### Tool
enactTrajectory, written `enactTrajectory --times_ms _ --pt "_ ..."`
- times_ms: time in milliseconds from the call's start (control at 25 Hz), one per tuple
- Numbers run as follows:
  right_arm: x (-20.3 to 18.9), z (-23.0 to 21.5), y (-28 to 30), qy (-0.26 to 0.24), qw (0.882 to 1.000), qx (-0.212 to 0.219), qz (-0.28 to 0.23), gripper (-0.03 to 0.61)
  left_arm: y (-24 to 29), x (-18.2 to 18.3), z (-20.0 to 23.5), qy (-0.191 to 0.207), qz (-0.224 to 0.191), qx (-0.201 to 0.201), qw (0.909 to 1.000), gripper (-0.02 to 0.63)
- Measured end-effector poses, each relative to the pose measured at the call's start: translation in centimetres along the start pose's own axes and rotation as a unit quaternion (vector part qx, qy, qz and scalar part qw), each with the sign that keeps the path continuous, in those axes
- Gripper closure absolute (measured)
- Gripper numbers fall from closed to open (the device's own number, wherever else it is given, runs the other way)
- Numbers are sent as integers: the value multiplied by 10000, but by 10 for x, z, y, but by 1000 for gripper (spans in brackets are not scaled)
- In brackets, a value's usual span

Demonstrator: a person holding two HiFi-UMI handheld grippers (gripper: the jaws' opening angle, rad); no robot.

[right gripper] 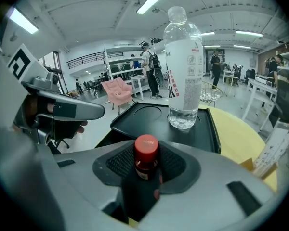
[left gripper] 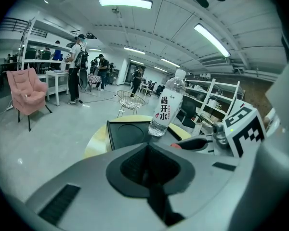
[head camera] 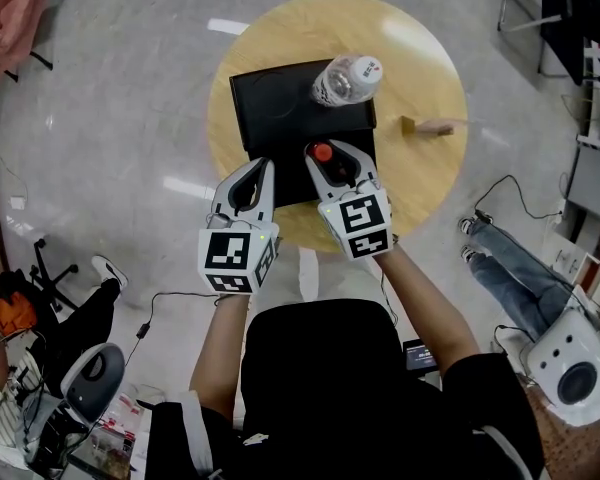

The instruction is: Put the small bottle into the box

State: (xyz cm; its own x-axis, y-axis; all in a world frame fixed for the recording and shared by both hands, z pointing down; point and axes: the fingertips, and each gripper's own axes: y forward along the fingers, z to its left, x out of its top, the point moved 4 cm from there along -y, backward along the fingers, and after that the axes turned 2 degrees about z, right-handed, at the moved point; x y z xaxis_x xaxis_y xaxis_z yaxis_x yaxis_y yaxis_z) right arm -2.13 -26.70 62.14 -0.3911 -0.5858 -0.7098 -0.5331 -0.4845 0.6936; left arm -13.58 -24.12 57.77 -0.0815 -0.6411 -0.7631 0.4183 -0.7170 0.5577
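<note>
The small bottle point(head camera: 323, 153) point(right gripper: 146, 157) has a red cap and a dark body, and my right gripper point(head camera: 332, 154) point(right gripper: 147, 173) is shut on it, upright, over the near edge of the black box point(head camera: 280, 98) point(right gripper: 149, 115). The box is a shallow black tray on the round wooden table point(head camera: 425, 73). A large clear water bottle point(head camera: 346, 78) point(left gripper: 167, 105) point(right gripper: 184, 66) stands at the box's far right. My left gripper point(head camera: 264, 166) point(left gripper: 149, 174) is shut with nothing in it, at the box's near left corner point(left gripper: 127, 129), beside the right gripper.
A small wooden block point(head camera: 427, 126) lies on the table to the right of the box. Around the table are a person's legs point(head camera: 510, 268), a seated person point(head camera: 70, 318), a white machine point(head camera: 572, 363) and a pink chair point(head camera: 5, 18).
</note>
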Motion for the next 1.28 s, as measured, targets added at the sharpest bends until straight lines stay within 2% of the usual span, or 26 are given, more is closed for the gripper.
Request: enactTrajectory --times_ms 440,1000,1280 --pt "-2 6 0 -197 9997 -110 -57 440 -3 -6 -3 -11 47 -10 10000 603" --pt "-6 13 -4 -47 9999 -40 -95 439 -10 -7 -6 21 29 14 10000 603" --pt "3 14 -15 287 9992 69 -264 425 -18 4 -12 118 -57 -77 9999 603"
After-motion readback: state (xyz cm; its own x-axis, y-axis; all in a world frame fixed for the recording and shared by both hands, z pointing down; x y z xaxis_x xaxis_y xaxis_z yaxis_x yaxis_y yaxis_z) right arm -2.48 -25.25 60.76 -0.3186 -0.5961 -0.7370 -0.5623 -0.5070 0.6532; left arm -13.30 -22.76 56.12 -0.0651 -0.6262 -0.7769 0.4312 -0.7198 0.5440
